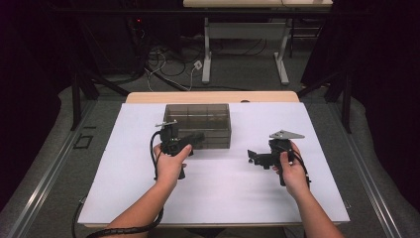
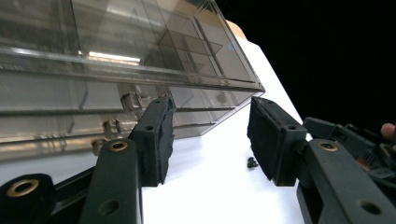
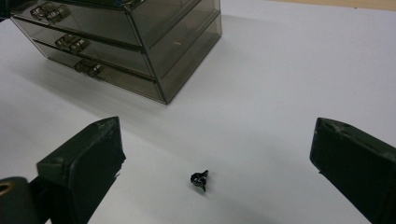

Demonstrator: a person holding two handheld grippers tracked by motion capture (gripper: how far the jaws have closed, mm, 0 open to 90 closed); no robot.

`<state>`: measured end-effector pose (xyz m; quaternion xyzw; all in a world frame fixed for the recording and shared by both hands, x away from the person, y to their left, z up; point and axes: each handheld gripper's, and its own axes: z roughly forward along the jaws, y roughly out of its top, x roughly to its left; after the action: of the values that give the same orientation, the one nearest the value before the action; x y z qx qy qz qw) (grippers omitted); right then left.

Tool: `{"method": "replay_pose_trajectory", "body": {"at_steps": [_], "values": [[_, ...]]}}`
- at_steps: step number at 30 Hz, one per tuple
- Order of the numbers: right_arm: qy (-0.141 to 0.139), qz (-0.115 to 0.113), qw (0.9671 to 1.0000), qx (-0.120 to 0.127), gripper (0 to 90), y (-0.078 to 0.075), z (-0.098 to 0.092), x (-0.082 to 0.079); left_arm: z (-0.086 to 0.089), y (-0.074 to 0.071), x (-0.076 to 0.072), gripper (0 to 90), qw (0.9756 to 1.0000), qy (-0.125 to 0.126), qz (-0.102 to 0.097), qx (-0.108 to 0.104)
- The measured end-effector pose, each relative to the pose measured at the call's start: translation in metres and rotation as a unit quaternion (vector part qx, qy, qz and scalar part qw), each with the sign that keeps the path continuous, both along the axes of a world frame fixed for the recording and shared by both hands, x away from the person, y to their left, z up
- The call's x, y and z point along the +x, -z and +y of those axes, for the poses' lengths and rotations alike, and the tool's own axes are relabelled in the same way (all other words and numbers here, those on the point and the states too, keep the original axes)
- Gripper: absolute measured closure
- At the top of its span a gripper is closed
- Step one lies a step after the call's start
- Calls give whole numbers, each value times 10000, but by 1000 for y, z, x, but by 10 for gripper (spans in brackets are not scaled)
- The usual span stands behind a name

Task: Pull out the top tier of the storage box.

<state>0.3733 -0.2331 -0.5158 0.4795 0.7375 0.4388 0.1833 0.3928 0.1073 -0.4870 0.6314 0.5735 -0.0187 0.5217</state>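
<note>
drawer box [image 1: 198,125]: 3 drawers shut | small black part [image 3: 200,179]: outside, on sheet

The high view looks from above the person's side, forward and down across the white table [image 1: 317,198] to the floor beyond; the left gripper view sits low and very near the smoky drawer box [image 2: 140,56], facing up along its front; the right gripper view looks down from a little farther off — both gripper views share that box [image 3: 154,42] and a small black part [image 3: 199,179].
</note>
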Motion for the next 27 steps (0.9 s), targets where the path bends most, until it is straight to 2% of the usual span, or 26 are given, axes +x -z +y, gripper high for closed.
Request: {"method": "replay_pose_trajectory", "body": {"at_steps": [4,9,18,24,27], "values": [[-17,-12,10000,5,25,-1,-1,0,-2,2,2,504,9995,-106,218,-192],[-6,-4,10000,15,26,-1,-1,-1,-7,7,4,501,9983,-201,461,-287],[1,8,10000,66,26,-1,-1,-1,-9,15,7,497,9967,-332,668,-309],[-26,-22,10000,19,26,-1,-1,0,-10,19,9,490,9951,-380,821,-408],[-34,-23,10000,37,26,-1,-1,0,-11,20,10,486,9951,-380,821,-399]]}}
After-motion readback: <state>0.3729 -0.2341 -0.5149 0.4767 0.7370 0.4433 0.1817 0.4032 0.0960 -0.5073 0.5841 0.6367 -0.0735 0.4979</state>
